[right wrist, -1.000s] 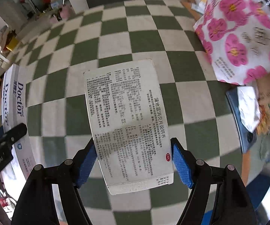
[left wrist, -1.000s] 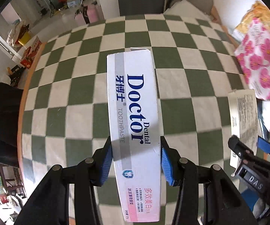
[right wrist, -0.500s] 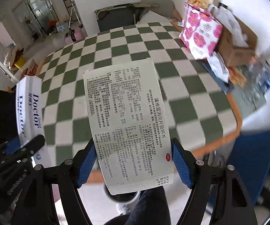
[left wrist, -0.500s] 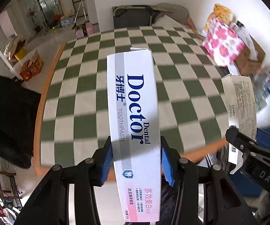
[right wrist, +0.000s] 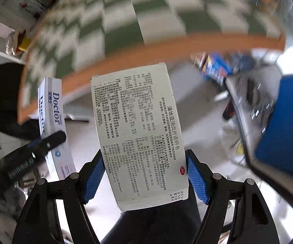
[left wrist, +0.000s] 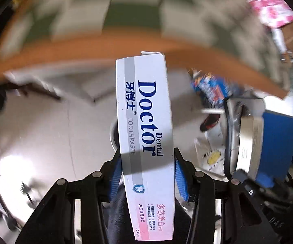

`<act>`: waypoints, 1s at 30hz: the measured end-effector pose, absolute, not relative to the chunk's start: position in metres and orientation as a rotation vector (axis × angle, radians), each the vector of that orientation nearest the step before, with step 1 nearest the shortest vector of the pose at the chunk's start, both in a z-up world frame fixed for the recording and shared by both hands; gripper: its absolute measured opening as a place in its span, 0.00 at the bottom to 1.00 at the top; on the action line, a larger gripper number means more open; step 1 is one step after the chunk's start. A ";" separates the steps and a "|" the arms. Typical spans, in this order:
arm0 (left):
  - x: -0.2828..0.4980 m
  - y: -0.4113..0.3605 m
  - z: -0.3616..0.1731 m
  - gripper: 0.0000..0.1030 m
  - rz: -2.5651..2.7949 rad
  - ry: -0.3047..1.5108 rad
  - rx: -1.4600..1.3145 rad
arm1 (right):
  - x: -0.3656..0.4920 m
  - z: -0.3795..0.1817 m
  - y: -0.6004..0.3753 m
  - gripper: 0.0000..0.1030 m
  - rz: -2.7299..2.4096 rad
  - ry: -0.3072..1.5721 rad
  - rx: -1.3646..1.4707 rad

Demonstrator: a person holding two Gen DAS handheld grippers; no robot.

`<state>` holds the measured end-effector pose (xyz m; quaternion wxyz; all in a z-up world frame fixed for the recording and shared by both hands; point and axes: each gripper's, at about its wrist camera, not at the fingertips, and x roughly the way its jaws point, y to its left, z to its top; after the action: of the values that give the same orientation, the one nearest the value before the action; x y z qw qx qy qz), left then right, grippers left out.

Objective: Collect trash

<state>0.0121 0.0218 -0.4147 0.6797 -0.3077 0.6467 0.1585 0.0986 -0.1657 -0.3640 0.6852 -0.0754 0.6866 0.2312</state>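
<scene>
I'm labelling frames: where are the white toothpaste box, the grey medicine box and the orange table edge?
white toothpaste box (left wrist: 146, 122), left wrist view, printed front face.
grey medicine box (right wrist: 138, 132), right wrist view, text-covered face.
orange table edge (left wrist: 85, 46), left wrist view, rim.

floor (left wrist: 44, 126): pale, glossy | table (left wrist: 126, 46): orange-edged, green-white checked top | blue panel (right wrist: 284, 122): possibly a chair

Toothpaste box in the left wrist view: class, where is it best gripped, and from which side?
Grip the toothpaste box across its narrow width near the lower end, as the left gripper does now, coming along its length. The long flat side faces suit the jaws, and the box juts straight forward.
</scene>
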 end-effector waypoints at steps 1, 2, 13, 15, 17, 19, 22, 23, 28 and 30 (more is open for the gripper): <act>0.011 0.023 -0.437 0.41 0.354 1.468 -0.720 | 0.096 -0.385 -0.169 0.75 0.514 1.570 -0.166; 0.011 0.024 -0.462 0.41 0.355 1.491 -0.746 | 0.094 -0.411 -0.174 0.75 0.513 1.609 -0.156; 0.017 0.033 -0.701 0.57 0.333 1.611 -0.963 | 0.106 -0.677 -0.169 0.75 0.518 1.759 -0.155; 0.010 0.035 -0.724 0.92 0.353 1.605 -0.985 | 0.110 -0.710 -0.165 0.75 0.520 1.767 -0.152; 0.006 0.036 -0.738 0.94 0.372 1.610 -0.991 | 0.113 -0.739 -0.159 0.76 0.535 1.784 -0.150; 0.001 0.038 -0.747 0.94 0.397 1.615 -0.974 | 0.112 -0.769 -0.153 0.76 0.558 1.805 -0.149; -0.006 0.040 -0.741 0.94 0.453 1.604 -0.894 | 0.108 -0.790 -0.145 0.92 0.598 1.819 -0.154; -0.010 0.042 -0.736 0.94 0.477 1.598 -0.863 | 0.107 -0.791 -0.144 1.00 0.609 1.818 -0.149; -0.026 0.045 -0.700 0.94 0.535 1.560 -0.739 | 0.100 -0.774 -0.144 1.00 0.645 1.794 -0.160; -0.029 0.043 -0.687 0.94 0.545 1.555 -0.707 | 0.099 -0.763 -0.145 1.00 0.643 1.779 -0.176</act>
<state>-0.0288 0.0430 -0.6869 0.6244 -0.3081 0.6774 0.2373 0.0989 -0.1445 -0.7629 0.5818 -0.0755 0.7616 0.2751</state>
